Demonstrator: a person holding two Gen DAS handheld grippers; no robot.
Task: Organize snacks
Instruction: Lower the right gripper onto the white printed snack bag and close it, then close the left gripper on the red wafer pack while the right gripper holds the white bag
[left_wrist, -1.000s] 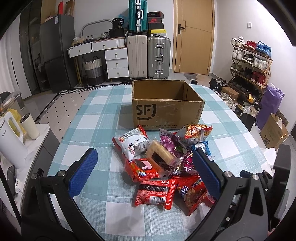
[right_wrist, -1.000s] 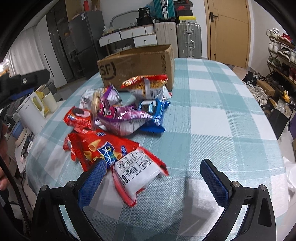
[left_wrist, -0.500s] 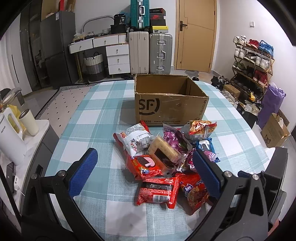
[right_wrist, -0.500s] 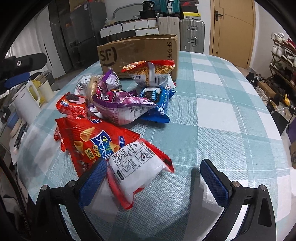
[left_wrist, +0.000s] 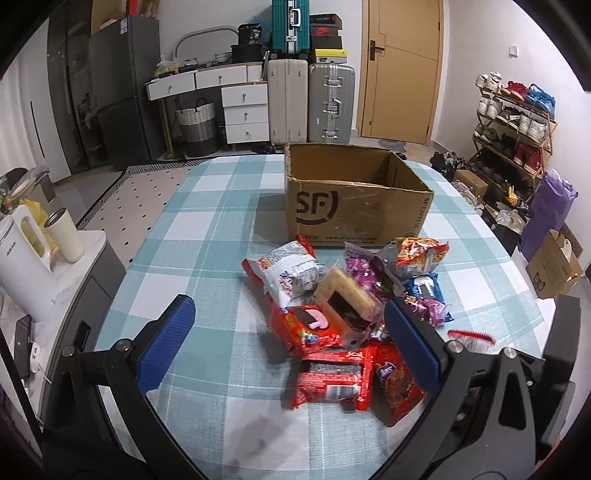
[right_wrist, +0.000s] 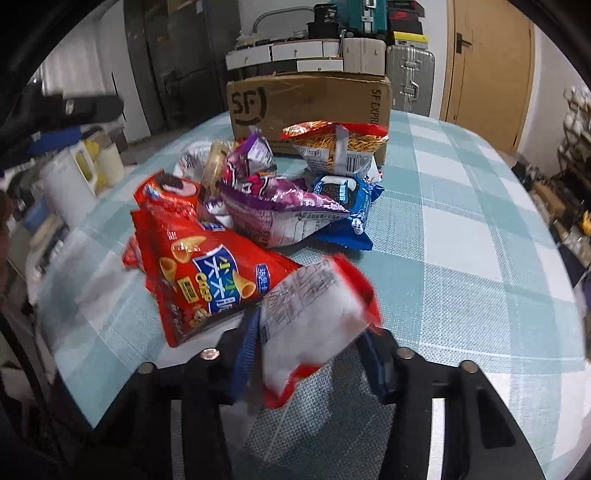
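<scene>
A pile of snack packets lies on the checked tablecloth in front of an open cardboard box (left_wrist: 354, 206) (right_wrist: 306, 99). The jaws of my right gripper (right_wrist: 312, 358) are closing, and its blue pads press both sides of a white and red packet (right_wrist: 310, 317) at the pile's near edge. Beside that packet lie a red crisp bag (right_wrist: 207, 280), a purple bag (right_wrist: 273, 210), a blue biscuit packet (right_wrist: 343, 199) and an orange noodle-snack bag (right_wrist: 336, 147). My left gripper (left_wrist: 290, 343) stands open above the pile's near side, over a red packet (left_wrist: 332, 380) and a cracker pack (left_wrist: 347, 302).
A white kettle (left_wrist: 22, 266) and a cream cup (left_wrist: 64, 234) stand on a low cabinet left of the table (left_wrist: 207, 229). Suitcases (left_wrist: 310, 99) and drawers stand behind the box. A shoe rack (left_wrist: 513, 122) and a purple bag line the right wall.
The right jaws have come together from wide open onto the white and red packet, and its near end has lifted and tilted. The left gripper has barely moved.
</scene>
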